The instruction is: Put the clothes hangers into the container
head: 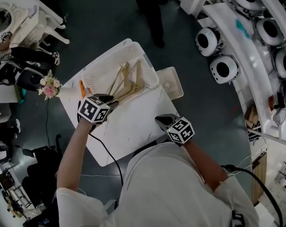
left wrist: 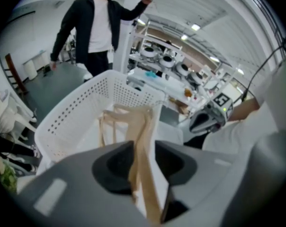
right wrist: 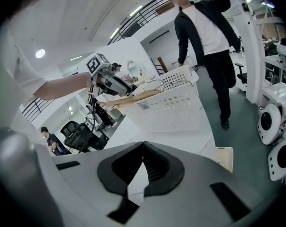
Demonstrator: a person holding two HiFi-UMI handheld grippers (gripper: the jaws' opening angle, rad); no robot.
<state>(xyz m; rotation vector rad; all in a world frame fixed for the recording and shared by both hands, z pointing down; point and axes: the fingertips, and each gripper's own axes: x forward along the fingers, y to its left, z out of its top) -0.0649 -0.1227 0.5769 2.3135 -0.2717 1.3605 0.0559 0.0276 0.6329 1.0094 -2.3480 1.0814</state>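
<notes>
Left gripper view gives us the closest look. The left gripper [left wrist: 143,148] has its jaws parted, and a wooden hanger [left wrist: 139,126] stands in the gap between them. A sliver of space shows on the hanger's right side, so we read the pads as not pressing on it. The hanger's far end leans into the white perforated container [left wrist: 72,119]. In the head view the container sits at the far end of the white table [head: 129,131]. A bundle of hangers [head: 129,79] slants across its inside, with the near ends poking over the near rim toward the left gripper. The right gripper [right wrist: 143,145] has its jaws closed tip to tip with nothing between them. It is held over the table's near edge, well apart from the container. A flat perforated panel [head: 170,82] lies just beside the container's right side, and a person in a dark jacket [left wrist: 93,22] stands beyond the table.
</notes>
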